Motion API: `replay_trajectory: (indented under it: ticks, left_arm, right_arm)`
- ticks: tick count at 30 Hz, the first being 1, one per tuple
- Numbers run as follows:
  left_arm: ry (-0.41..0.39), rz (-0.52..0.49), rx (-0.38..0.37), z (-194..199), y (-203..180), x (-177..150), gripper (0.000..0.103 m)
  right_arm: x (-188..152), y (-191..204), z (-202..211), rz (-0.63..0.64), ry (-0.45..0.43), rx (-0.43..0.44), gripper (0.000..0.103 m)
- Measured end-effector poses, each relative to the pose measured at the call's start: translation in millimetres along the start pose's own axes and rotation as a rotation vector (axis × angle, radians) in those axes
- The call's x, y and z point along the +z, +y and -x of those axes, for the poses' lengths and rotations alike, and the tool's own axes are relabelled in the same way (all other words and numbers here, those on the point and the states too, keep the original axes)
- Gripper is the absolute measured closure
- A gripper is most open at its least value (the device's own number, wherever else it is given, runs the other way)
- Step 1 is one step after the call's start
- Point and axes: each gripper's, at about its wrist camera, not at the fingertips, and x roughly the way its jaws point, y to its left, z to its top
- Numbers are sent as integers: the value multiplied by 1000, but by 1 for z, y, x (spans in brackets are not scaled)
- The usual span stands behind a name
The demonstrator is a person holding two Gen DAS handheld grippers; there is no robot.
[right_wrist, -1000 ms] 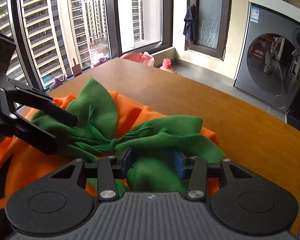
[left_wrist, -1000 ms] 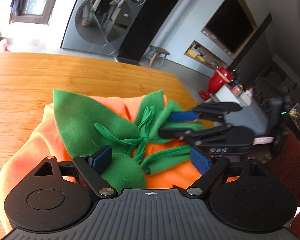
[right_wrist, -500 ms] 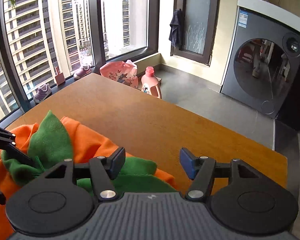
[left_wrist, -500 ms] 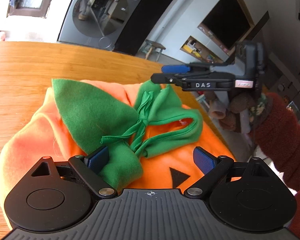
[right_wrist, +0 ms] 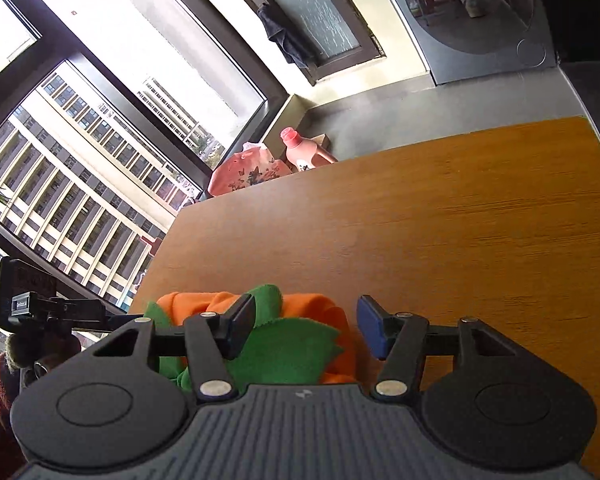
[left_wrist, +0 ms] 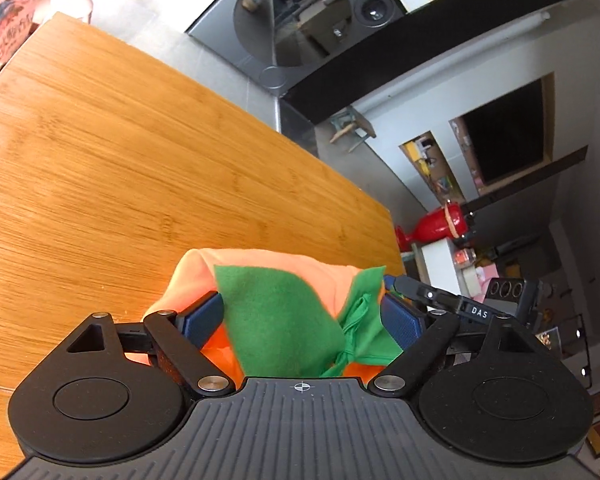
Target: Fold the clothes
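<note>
Orange fleece garment [left_wrist: 260, 264], green leaf collar [left_wrist: 284, 312], bunched on table

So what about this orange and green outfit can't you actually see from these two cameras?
- Most of the orange garment: in the left wrist view, the left gripper body covers its lower part.
- Whether the green collar is touched by the right gripper: in the right wrist view the cloth lies between open jaws, contact unclear.
- Its overall shape: cut off in both views.
- The table under it: hidden by cloth.

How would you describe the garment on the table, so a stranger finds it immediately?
Look at the wooden table; the garment is the only cloth lying on it. It is bright orange fleece with green leaf-shaped felt pieces tied by a thin green cord.
</note>
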Motion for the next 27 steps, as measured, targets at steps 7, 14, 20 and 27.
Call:
replay_trajectory:
  ticks: [7,14,20,27]
  left_arm:
    - [-44,-165,120,-3,-7,13,11]
    - [-2,-364,206,-23,-26,4,28]
    - [18,-551,295,-36,-53,-13,64]
    - [-40,-628,327,-28,-79,-7,88]
  right_arm:
    - [6,3,-25,66,10,-28,46]
    - [2,20,-41,135,45,4,60]
    - [-4,40,-40,209,54,-3,84]
    - [1,65,-27,285,22,-2,96]
